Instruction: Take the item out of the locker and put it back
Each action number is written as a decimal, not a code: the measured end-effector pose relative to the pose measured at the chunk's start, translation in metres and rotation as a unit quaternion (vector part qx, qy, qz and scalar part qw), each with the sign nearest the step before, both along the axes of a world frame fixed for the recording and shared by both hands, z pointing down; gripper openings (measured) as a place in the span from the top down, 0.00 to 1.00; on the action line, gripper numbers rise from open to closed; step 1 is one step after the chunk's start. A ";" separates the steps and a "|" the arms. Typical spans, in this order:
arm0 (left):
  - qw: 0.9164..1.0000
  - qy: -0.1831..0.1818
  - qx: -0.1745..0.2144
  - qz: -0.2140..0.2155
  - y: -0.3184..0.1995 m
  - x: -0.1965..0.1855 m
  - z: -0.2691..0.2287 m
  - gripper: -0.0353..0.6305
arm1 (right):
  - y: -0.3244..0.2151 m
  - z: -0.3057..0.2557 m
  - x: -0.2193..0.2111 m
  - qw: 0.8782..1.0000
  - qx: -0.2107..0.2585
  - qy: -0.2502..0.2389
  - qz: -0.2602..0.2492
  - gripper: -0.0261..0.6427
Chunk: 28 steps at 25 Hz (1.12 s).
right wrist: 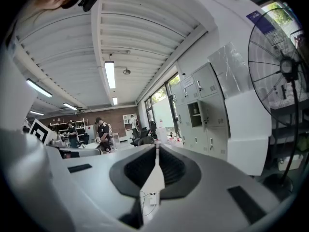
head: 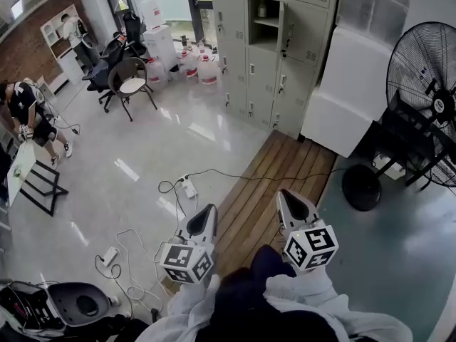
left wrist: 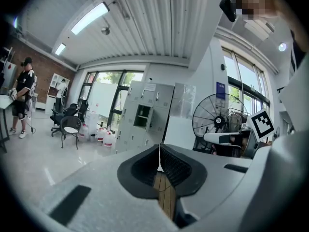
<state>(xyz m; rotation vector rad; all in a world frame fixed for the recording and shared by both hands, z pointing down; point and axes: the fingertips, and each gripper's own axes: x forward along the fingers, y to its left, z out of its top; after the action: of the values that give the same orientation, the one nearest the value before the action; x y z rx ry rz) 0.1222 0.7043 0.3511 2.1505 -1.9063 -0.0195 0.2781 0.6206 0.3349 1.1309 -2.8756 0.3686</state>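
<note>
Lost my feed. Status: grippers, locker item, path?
Left gripper, right gripper shut, empty. Item on shelf in open locker, far ahead. Power strip, cable on floor between.

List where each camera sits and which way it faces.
Head view: on the head, looking down at floor and lockers; sleeves, left gripper, right gripper show.
Left gripper view: on that gripper, facing the lockers; its shut jaws show.
Right gripper view: on that gripper, facing the lockers; its shut jaws show.
All share lockers and fan.

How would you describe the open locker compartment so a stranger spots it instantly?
Look across the room at the bank of grey metal lockers. In its second row down, one compartment stands open, showing an inner shelf; every neighbouring door is shut.
</note>
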 end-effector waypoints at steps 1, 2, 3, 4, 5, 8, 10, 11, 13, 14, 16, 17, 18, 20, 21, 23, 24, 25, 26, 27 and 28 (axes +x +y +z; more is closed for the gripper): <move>1.000 0.002 -0.004 0.001 0.001 0.000 0.003 0.93 | 0.001 0.000 -0.001 1.000 0.000 -0.003 0.001 0.92; 1.000 0.005 -0.008 0.002 0.001 0.001 0.006 0.93 | 0.001 0.000 -0.002 1.000 -0.002 -0.005 0.000 0.83; 1.000 0.006 -0.011 0.003 0.000 0.001 0.008 0.93 | 0.001 0.001 -0.004 1.000 -0.004 -0.007 -0.003 0.76; 1.000 0.008 -0.012 0.004 -0.001 0.001 0.009 0.93 | 0.000 0.002 -0.006 1.000 -0.006 -0.007 -0.006 0.71; 1.000 0.010 -0.013 0.005 -0.002 0.000 0.011 0.93 | -0.001 0.003 -0.008 1.000 -0.007 -0.008 -0.009 0.61; 1.000 0.011 -0.012 0.005 -0.012 -0.005 0.012 0.93 | -0.009 0.005 -0.017 1.000 -0.003 -0.011 -0.015 0.52; 1.000 0.012 -0.010 0.004 -0.023 -0.009 0.011 0.93 | -0.018 0.006 -0.024 1.000 0.001 -0.009 -0.019 0.49; 1.000 0.012 -0.010 0.003 -0.030 -0.011 0.011 0.93 | -0.025 0.006 -0.026 1.000 0.000 -0.007 -0.022 0.49; 1.000 0.012 -0.010 0.002 -0.046 -0.014 0.011 0.93 | -0.040 0.007 -0.031 1.000 -0.002 -0.006 -0.026 0.48; 1.000 0.011 -0.010 0.002 -0.055 -0.016 0.010 0.93 | -0.049 0.007 -0.033 1.000 -0.002 -0.005 -0.028 0.48; 1.000 0.010 -0.009 0.000 -0.073 -0.021 0.007 0.93 | -0.068 0.004 -0.036 1.000 0.001 -0.003 -0.027 0.48; 1.000 0.009 -0.008 -0.001 -0.082 -0.024 0.005 0.93 | -0.078 0.003 -0.036 1.000 0.002 -0.002 -0.024 0.48; 1.000 0.008 -0.006 -0.001 -0.092 -0.026 0.004 0.93 | -0.088 0.002 -0.037 1.000 0.003 -0.003 -0.021 0.48; 1.000 0.007 -0.004 -0.003 -0.111 -0.031 0.002 0.93 | -0.109 0.003 -0.039 1.000 0.002 -0.004 -0.018 0.48; 1.000 0.007 -0.004 -0.004 -0.121 -0.033 0.001 0.93 | -0.120 0.003 -0.041 1.000 0.000 -0.005 -0.019 0.48; 1.000 0.006 -0.004 -0.008 -0.143 -0.038 0.000 0.93 | -0.142 0.004 -0.047 1.000 -0.001 -0.002 -0.026 0.48; 1.000 0.006 -0.004 -0.011 -0.154 -0.042 0.000 0.93 | -0.152 0.005 -0.049 1.000 -0.001 0.001 -0.029 0.48; 1.000 0.006 -0.004 -0.013 -0.164 -0.045 0.000 0.93 | -0.163 0.006 -0.052 1.000 -0.001 0.003 -0.031 0.48; 1.000 0.007 -0.005 -0.016 -0.174 -0.048 0.000 0.93 | -0.173 0.007 -0.054 0.999 -0.001 0.004 -0.033 0.48; 1.000 0.007 -0.004 -0.019 -0.185 -0.050 0.000 0.93 | -0.184 0.007 -0.056 0.999 -0.001 0.004 -0.035 0.48; 1.000 0.008 -0.004 -0.021 -0.195 -0.052 0.000 0.93 | -0.195 0.007 -0.058 0.999 0.000 0.004 -0.036 0.48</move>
<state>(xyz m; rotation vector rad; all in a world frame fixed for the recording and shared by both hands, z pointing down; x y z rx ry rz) 0.0697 0.5093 0.3512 2.0996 -1.9394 -0.0370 0.2201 0.4257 0.3415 1.0220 -2.8993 0.3609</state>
